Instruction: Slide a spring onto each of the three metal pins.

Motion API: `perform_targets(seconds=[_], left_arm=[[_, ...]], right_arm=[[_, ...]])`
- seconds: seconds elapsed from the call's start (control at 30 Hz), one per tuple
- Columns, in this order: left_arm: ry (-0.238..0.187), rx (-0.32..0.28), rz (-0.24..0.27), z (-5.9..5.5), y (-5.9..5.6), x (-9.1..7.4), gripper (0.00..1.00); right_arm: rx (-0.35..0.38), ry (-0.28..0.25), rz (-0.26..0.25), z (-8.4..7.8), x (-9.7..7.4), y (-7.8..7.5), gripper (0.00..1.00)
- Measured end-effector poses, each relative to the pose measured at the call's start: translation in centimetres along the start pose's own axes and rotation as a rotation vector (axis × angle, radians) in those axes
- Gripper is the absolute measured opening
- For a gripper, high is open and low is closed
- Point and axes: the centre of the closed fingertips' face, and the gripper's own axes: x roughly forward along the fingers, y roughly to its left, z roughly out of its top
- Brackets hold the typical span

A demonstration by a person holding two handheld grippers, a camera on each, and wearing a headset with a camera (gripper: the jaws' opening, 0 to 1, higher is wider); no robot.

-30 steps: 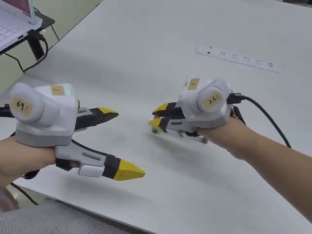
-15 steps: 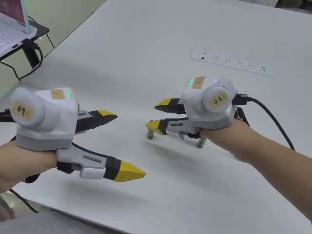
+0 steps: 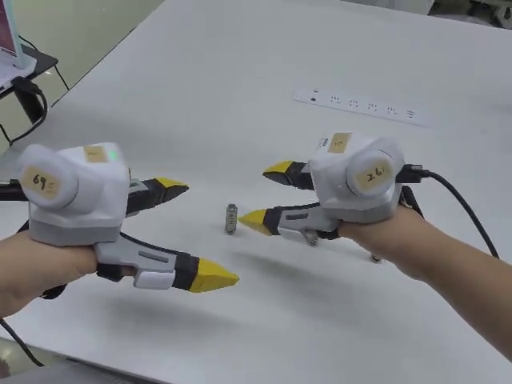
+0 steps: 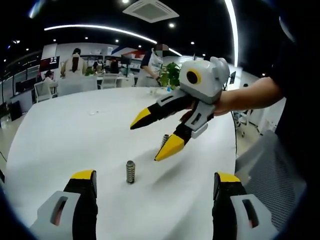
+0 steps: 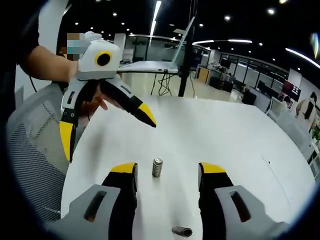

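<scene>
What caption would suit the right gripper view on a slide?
Open right gripper frames an upright spring on the white table, facing the open left gripper.

the left gripper [image 3: 204, 234] has a rounded white plastic housing [image 3: 76, 188] over a grey lower body, with two black jaws ending in pointed yellow tips. on the rear of the housing sits a round pale-yellow sticker marked "69" [image 3: 38, 182]. on top of the housing are a tan label [image 3: 95, 154] and a small green light [image 3: 114, 152]. the right gripper [image 3: 259, 194] is built alike, its round sticker reading "26" [image 3: 373, 174], and a black cable [image 3: 456, 210] leaves the back of its housing. the person wears a dark short sleeve [image 4: 295, 65].
</scene>
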Motion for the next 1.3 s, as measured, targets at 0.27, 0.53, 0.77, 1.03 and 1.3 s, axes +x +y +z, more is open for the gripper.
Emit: perform_targets(seconds=[0.27,0.53,0.77,1.03,1.3], left_arm=[[-0.021,-0.006,0.025,0.6,0.5,0.2,0.95],[-0.030,-0.005,0.037,1.0,0.6,0.3,0.95],[-0.049,-0.003,0.043,1.5,0.4,0.4,0.98],[-0.069,-0.002,0.029,2.0,0.2,0.4,0.98],[-0.076,0.007,0.022,2.2,-0.1,-0.1,0.98]], right_arm=[[0.055,-0.037,-0.042,-0.2,-2.4,-0.3,0.61],[0.105,-0.061,-0.098,-1.5,-5.1,-0.9,0.77],[0.192,-0.117,-0.161,-2.1,-7.9,-1.6,0.88],[0.256,-0.119,-0.214,-4.7,-10.5,-1.8,0.99],[0.383,-0.201,-0.284,-6.4,-14.1,-1.4,0.99]])
